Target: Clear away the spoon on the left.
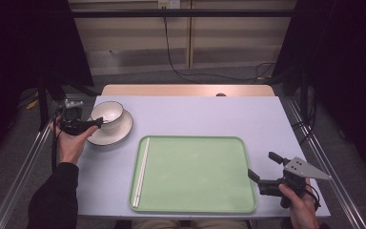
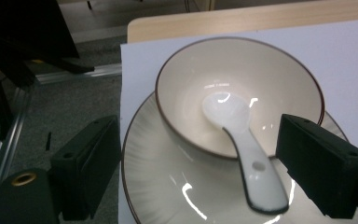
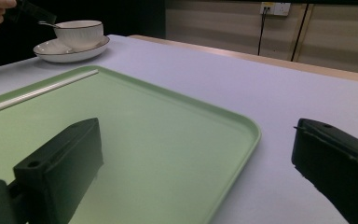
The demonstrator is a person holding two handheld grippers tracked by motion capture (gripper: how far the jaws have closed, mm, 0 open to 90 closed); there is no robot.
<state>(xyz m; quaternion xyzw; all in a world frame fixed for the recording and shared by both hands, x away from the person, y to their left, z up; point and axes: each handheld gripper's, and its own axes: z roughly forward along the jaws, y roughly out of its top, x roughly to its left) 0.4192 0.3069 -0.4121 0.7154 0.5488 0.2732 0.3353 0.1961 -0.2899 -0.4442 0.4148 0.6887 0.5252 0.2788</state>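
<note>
Faint print inside bowl (image 2: 242,88) bottom, unreadable; spoon (image 2: 247,154) unmarked.

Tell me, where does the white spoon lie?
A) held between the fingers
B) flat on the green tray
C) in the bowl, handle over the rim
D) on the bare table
C: the spoon rests its scoop inside the bowl, handle sticking out over the rim above the saucer.

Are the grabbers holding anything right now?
No. The left gripper is open, its jaws either side of the spoon without squeezing it. The right gripper is open too.
</note>
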